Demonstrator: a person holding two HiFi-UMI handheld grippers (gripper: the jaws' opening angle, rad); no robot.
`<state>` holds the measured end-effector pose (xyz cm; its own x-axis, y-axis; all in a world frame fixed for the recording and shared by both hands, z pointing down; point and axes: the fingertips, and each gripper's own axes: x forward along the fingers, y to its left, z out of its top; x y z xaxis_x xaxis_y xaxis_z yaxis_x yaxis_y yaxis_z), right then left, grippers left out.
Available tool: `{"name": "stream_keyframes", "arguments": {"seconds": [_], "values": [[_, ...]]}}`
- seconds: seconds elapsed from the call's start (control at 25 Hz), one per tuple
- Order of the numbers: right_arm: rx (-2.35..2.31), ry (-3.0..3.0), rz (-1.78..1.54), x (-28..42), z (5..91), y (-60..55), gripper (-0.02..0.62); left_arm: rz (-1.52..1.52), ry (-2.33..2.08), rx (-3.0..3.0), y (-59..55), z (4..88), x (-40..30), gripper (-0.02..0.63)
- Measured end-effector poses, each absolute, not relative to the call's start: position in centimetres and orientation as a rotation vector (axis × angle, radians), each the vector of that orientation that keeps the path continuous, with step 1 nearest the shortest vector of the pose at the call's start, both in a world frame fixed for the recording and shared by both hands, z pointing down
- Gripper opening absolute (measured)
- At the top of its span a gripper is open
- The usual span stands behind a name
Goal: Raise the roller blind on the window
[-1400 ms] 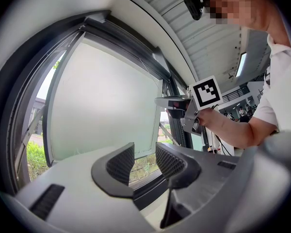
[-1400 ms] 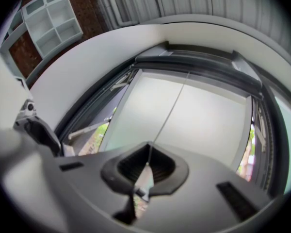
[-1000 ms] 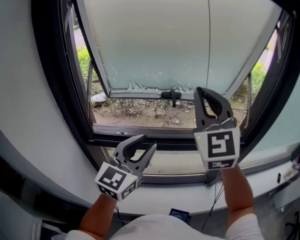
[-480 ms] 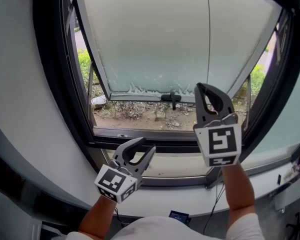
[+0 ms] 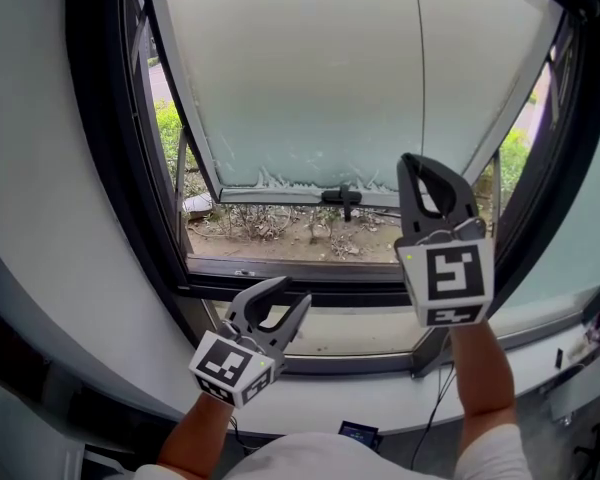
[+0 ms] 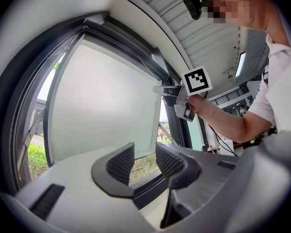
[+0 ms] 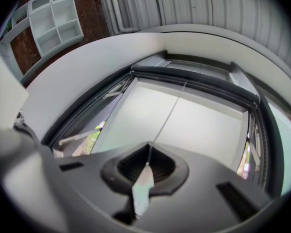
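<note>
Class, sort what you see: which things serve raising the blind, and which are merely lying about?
In the job: pull cord, pinched in the shut right tool; window.
Lying about: left tool, open and empty; small dark device below the sill; white shelf unit.

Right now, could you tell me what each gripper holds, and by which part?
The right gripper pinches the pull cord low down, near its end; the left gripper holds nothing.
</note>
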<state>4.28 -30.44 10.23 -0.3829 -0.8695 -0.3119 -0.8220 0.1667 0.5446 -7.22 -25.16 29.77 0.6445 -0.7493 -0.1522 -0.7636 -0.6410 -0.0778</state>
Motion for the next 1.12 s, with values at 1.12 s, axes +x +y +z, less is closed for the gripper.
{"name": "stream_keyframes", "arguments": {"seconds": [1.12], "values": [[1.754, -2.341, -0.860, 4.0, 11.2, -34.4, 0.025, 0.159, 1.259, -2.737, -24.8, 30.2, -7.5, 0.152]]}}
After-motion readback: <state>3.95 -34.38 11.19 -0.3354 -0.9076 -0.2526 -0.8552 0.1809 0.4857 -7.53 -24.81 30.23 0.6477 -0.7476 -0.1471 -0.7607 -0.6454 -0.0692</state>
